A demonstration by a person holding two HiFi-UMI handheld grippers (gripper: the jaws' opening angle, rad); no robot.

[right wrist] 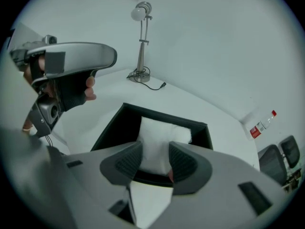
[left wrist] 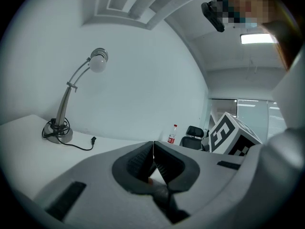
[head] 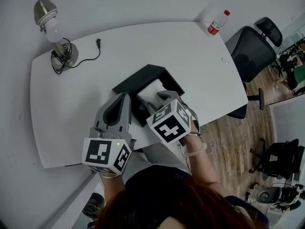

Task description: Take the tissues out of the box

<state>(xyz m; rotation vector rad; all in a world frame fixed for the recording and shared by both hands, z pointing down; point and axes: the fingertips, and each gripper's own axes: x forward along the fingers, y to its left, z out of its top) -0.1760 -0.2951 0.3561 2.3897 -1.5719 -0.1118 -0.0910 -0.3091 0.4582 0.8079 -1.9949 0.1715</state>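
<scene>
Tissues (right wrist: 161, 133), a white wad, sit in the black box (head: 127, 83) at mid-table. R gripper (right wrist: 155, 160) is angled down over the box, jaws clamped on the wad from both sides. L gripper (left wrist: 153, 149) is just beside the box's near-left corner, held level, jaws pressed together w/ nothing btwn. Lamp (head: 53, 28) stands far left on the table (head: 71, 113), bottle (head: 218, 23) far right.

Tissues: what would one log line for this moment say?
right gripper: shut on tissues in box | left gripper: shut, empty
</scene>
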